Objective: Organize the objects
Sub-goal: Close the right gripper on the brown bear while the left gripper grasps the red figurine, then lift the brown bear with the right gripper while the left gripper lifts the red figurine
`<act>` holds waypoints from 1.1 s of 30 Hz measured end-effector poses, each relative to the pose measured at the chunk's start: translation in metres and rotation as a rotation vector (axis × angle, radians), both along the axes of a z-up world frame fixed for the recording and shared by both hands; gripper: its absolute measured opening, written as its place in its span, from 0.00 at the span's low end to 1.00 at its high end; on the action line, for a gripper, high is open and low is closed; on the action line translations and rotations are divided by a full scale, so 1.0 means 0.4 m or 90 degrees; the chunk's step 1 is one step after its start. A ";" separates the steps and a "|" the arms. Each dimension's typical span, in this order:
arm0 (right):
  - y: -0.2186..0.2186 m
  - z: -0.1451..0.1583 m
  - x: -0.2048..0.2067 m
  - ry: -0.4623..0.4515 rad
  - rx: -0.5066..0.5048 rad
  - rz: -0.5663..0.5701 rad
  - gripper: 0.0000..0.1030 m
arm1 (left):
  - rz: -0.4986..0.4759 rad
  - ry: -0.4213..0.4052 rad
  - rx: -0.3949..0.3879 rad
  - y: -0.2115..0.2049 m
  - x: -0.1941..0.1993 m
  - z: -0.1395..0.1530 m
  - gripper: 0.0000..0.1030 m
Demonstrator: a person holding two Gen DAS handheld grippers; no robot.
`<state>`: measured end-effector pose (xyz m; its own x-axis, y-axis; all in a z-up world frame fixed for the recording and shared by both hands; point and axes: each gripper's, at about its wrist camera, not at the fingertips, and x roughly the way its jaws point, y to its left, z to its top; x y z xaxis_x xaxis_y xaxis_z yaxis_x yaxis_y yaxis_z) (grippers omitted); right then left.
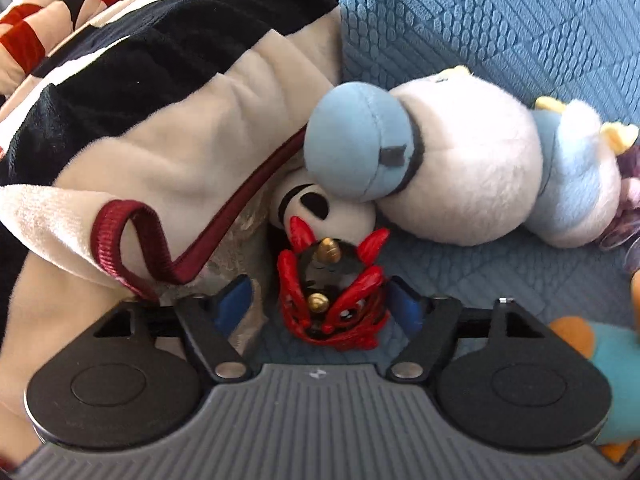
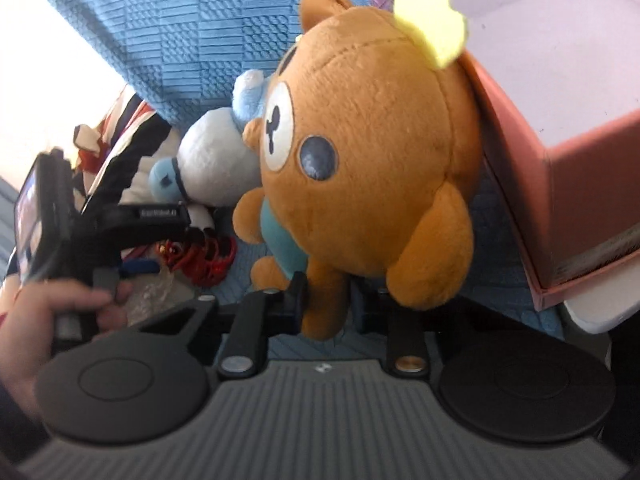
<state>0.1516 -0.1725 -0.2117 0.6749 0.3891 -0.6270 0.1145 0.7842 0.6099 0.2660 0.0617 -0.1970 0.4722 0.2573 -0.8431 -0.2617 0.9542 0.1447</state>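
Note:
In the left wrist view, my left gripper [image 1: 320, 300] is open around a small red and black figure with gold horns [image 1: 332, 292] that lies on the blue sofa seat; the blue pads stand apart from its sides. Behind it lie a small white skull-faced plush [image 1: 316, 204] and a white and light blue plush [image 1: 460, 164]. In the right wrist view, my right gripper [image 2: 332, 300] is shut on the foot of an orange bear plush [image 2: 368, 152] with a yellow crown and holds it up beside a pink box [image 2: 568, 184].
A striped black, white and red blanket [image 1: 160, 92] lies to the left. The textured blue sofa back [image 1: 500, 20] stands behind. The pink box is open with a white inside. The left gripper and hand [image 2: 72, 240] show in the right wrist view.

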 end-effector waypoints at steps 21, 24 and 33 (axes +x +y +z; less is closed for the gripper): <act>0.018 0.092 -0.076 -0.098 -0.102 0.032 0.21 | 0.059 -0.094 -0.145 -0.031 -0.121 0.071 0.60; 0.026 0.108 -0.075 -0.103 -0.120 0.019 0.20 | 0.066 -0.117 -0.168 -0.042 -0.166 0.084 0.60; 0.017 0.184 -0.103 -0.118 -0.202 -0.030 0.04 | 0.023 -0.135 -0.211 -0.056 -0.239 0.087 0.60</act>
